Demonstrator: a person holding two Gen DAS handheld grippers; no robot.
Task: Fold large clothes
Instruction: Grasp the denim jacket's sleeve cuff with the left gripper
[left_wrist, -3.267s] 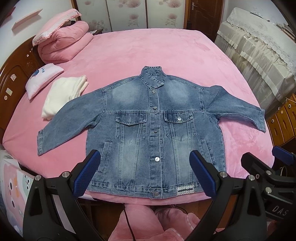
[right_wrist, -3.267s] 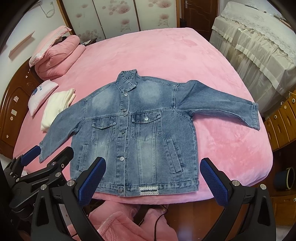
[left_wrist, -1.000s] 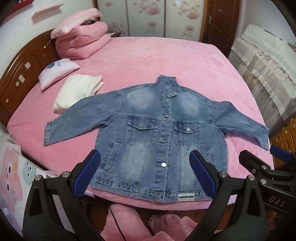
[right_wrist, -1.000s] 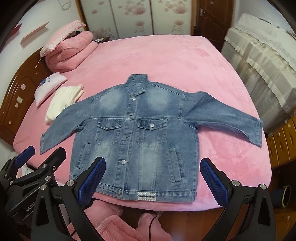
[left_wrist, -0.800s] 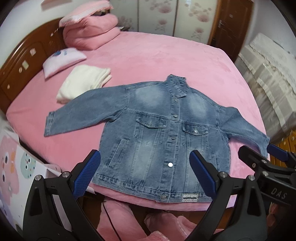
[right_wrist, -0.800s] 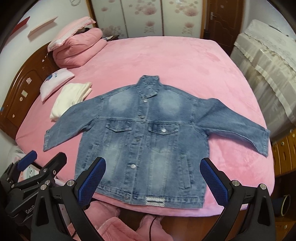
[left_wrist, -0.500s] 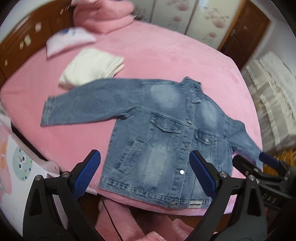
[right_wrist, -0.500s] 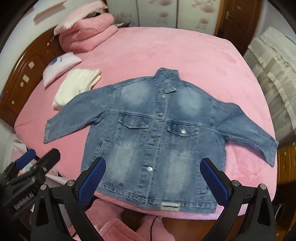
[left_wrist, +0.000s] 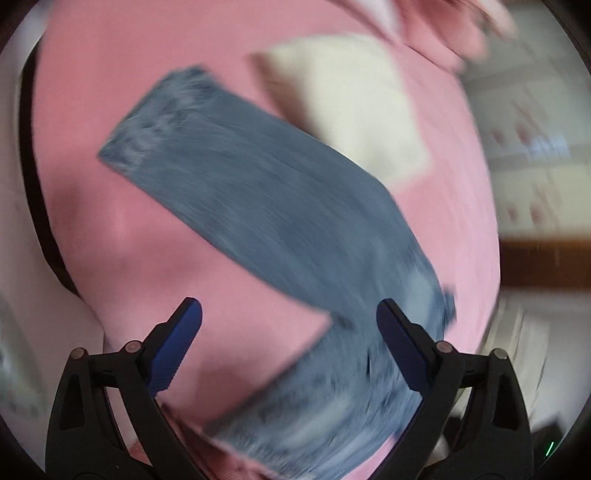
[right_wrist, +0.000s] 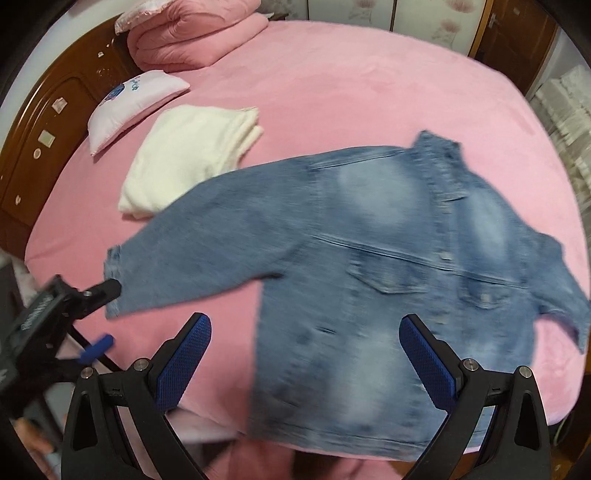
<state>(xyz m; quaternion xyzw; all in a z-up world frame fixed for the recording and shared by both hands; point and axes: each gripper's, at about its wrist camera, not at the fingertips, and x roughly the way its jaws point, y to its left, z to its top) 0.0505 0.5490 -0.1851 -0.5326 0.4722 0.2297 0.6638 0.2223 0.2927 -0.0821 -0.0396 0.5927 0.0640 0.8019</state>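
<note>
Blue denim jacket (right_wrist: 388, 266) flat on pink bedspread (right_wrist: 332, 92); its outstretched sleeve's cuff probably lies just beside the empty, closing left gripper (right_wrist: 99, 317); right gripper (right_wrist: 303, 354) wide, empty.

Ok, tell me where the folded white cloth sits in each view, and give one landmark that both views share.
Left wrist view: the folded white cloth is upper centre-right, blurred, just above the denim jacket's sleeve.
Right wrist view: the cloth is upper left, between the small pink pillow and the same sleeve.
Shared landmark: that sleeve's cuff end, lying on the pink bed cover.
</note>
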